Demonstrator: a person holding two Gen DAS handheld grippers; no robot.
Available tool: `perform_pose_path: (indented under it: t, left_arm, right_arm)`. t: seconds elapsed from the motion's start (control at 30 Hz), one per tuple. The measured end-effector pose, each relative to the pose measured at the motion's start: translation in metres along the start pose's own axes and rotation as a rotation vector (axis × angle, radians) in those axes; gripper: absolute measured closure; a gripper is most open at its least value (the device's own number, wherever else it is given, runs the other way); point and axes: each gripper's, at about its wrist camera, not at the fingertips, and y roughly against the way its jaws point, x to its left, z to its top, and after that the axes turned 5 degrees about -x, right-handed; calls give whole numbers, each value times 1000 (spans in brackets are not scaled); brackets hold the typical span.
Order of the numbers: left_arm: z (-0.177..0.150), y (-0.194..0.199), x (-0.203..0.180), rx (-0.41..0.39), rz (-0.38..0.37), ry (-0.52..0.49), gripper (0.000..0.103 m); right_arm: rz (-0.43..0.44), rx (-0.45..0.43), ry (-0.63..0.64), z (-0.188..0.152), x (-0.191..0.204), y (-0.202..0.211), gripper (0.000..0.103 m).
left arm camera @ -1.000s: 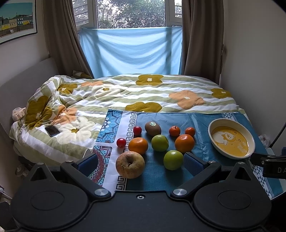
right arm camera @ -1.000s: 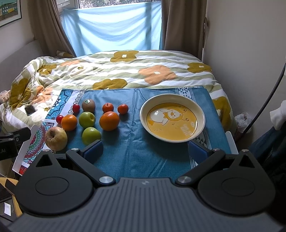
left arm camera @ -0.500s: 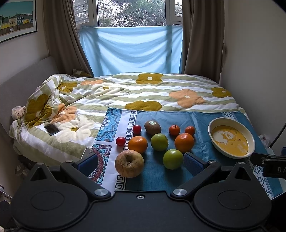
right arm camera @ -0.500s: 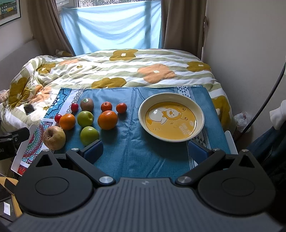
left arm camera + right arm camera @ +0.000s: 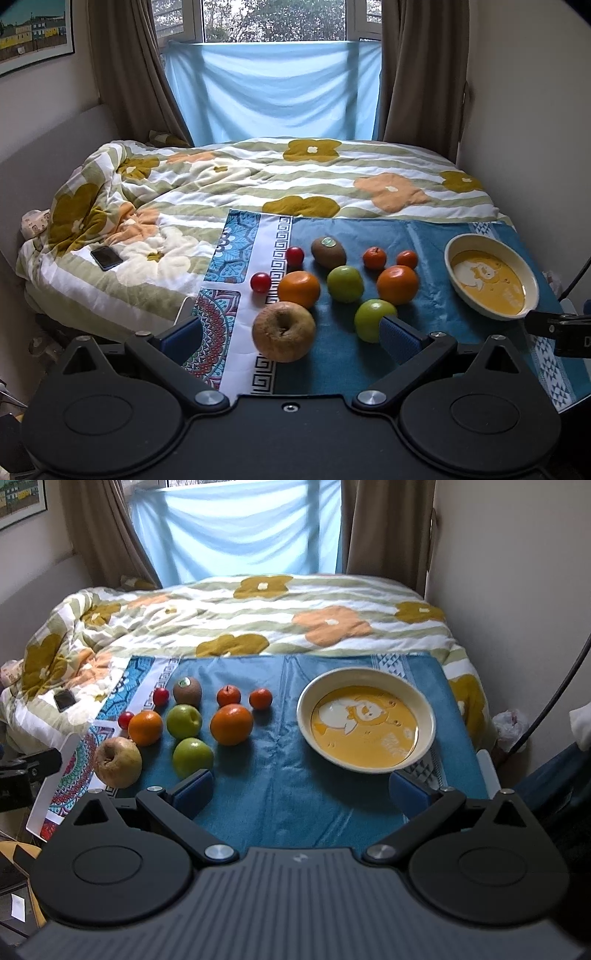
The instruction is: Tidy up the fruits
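Note:
Several fruits lie on a blue cloth (image 5: 280, 786) on a small table: a brown apple (image 5: 283, 331), two green apples (image 5: 345, 284) (image 5: 373, 319), two oranges (image 5: 298, 289) (image 5: 397, 284), a kiwi (image 5: 328, 252), small red and orange fruits. A yellow bowl (image 5: 366, 723) stands empty at the right. My left gripper (image 5: 290, 334) is open, its jaws either side of the brown apple and near green apple, just short of them. My right gripper (image 5: 301, 794) is open and empty over the cloth before the bowl.
The table stands against a bed with a flowered quilt (image 5: 295, 177). A black phone (image 5: 106, 257) lies on the quilt at the left. A wall (image 5: 517, 590) is close on the right. A window with a blue sheet (image 5: 273, 88) is behind the bed.
Both grippers have moved forward a little toward the table, so the fruits and bowl sit closer. Both stay open.

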Motion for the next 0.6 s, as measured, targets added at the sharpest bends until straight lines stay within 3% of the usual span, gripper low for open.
perform_pose_path:
  t: [0.3, 0.6]
  left_arm:
    - [-11, -51, 28, 50, -18, -57, 0]
    - [-36, -106, 29, 130, -99, -139, 2]
  right_arm:
    - [27, 63, 1, 1, 32, -54, 0]
    - [63, 103, -26, -1, 65, -113, 0]
